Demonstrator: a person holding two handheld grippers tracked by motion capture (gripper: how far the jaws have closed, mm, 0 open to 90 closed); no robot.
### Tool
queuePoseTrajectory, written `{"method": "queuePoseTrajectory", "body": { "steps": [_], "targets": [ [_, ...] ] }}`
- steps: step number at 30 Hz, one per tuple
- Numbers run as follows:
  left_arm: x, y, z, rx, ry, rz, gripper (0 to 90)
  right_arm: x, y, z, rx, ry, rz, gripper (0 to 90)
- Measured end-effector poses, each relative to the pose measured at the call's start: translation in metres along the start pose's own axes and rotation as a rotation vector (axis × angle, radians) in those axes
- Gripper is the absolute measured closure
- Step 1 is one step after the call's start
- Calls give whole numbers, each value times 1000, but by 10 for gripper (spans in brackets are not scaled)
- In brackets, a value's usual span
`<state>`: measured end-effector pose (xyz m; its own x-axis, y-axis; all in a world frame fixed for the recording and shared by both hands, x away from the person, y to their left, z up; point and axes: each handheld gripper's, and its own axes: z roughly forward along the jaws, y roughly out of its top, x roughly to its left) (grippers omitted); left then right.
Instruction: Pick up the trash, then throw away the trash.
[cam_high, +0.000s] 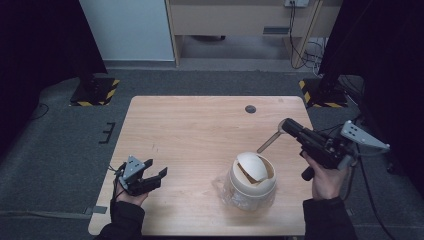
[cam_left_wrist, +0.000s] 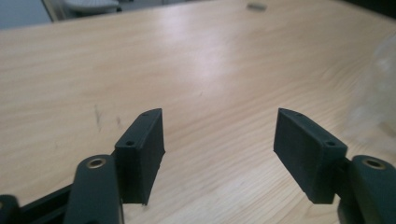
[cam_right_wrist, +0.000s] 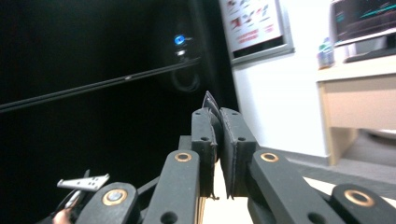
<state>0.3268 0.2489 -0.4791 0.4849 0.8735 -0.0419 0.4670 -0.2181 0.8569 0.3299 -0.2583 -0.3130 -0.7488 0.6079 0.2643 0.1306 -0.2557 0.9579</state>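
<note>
One wooden table (cam_high: 190, 135), one lidded bin (cam_high: 254, 181), one flat stick (cam_high: 270, 142) — two grippers

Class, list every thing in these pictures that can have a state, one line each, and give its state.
Left hand-held gripper: jaws open, nothing between them, low over the table's near left corner.
Right hand-held gripper: shut on a thin wooden stick, raised over the table's right side.
Swing-lid bin: upright, lid flap tilted partly open.
Clear liner bag: bunched around the bin's base.
Table: bare wood.
</note>
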Motion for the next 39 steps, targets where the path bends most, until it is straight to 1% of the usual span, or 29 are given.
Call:
{"method": "queuePoseTrajectory", "body": {
  "steps": [1, 2, 3, 4, 5, 6, 7, 8, 9, 10, 11, 14, 15, 17, 19, 20, 22, 25, 26, 27, 28, 29, 30, 32, 33, 34, 35, 37, 39],
  "targets": [
    [2, -3, 3, 20, 0, 3, 297, -3, 0, -5, -6, -15, -4, 849],
    [2, -3, 3, 20, 0, 3, 274, -3, 0, -5, -6, -15, -4, 849],
    [4, -7, 8, 49, 0, 3, 253, -10, 0, -17, -15, -50, -12, 849],
    [4, -7, 8, 49, 0, 3, 249, -13, -1, -21, -19, -64, -15, 849],
    [4, -7, 9, 55, -2, -1, 249, -13, -1, -21, -19, -64, -15, 849],
    [4, -8, 11, 60, -5, 1, 241, -18, -2, -29, -22, -86, -19, 849],
    [4, -7, 12, 66, -7, 9, 240, -21, -2, -32, -21, -98, -21, 849],
    [4, -7, 14, 70, -9, 17, 240, -23, -2, -34, -21, -107, -24, 849],
    [4, -7, 16, 74, -14, 29, 240, -23, -2, -34, -21, -107, -24, 849],
    [4, -6, 18, 87, -18, 49, 237, -25, -2, -38, -24, -124, -35, 849],
    [4, -6, 20, 92, -22, 54, 236, -26, -3, -39, -23, -128, -33, 848],
    [4, -5, 21, 96, -26, 60, 231, -28, -5, -41, -20, -137, -34, 848],
    [5, -5, 21, 96, -28, 62, 230, -30, -9, -42, -4, -150, -39, 849],
    [5, -5, 21, 95, -30, 62, 229, -32, -13, -43, 15, -158, -38, 848],
    [5, -5, 20, 95, -29, 64, 227, -33, -15, -43, 18, -159, -37, 848],
    [5, -4, 20, 95, -28, 64, 226, -36, -21, -42, 30, -158, -26, 848],
    [5, -4, 20, 93, -27, 62, 224, -37, -26, -40, 41, -150, -12, 848],
    [5, -4, 21, 96, -30, 60, 222, -36, -34, -35, 67, -139, -4, 848],
    [5, -4, 21, 96, -30, 60, 221, -36, -34, -35, 67, -139, -4, 848],
    [5, -4, 21, 97, -31, 62, 220, -35, -40, -28, 87, -124, 3, 848],
    [5, -4, 21, 97, -31, 62, 219, -35, -40, -28, 87, -124, 3, 848],
    [5, -4, 21, 95, -32, 60, 220, -34, -46, -23, 112, -118, 3, 848],
    [6, -4, 21, 94, -33, 61, 219, -34, -49, -20, 125, -115, 2, 847],
    [6, -3, 21, 92, -32, 61, 218, -34, -51, -18, 135, -114, -1, 847],
    [6, -3, 20, 91, -30, 63, 218, -35, -59, -14, 163, -112, -2, 847],
    [6, -3, 20, 91, -30, 63, 218, -35, -59, -14, 163, -112, -2, 847],
    [6, -3, 20, 90, -29, 65, 218, -35, -65, -11, 183, -107, 14, 846],
    [6, -3, 19, 89, -26, 66, 218, -36, -72, -9, 201, -104, 28, 844],
    [6, -3, 19, 88, -25, 68, 218, -35, -79, -4, 237, -98, 30, 842]
  ]
}}
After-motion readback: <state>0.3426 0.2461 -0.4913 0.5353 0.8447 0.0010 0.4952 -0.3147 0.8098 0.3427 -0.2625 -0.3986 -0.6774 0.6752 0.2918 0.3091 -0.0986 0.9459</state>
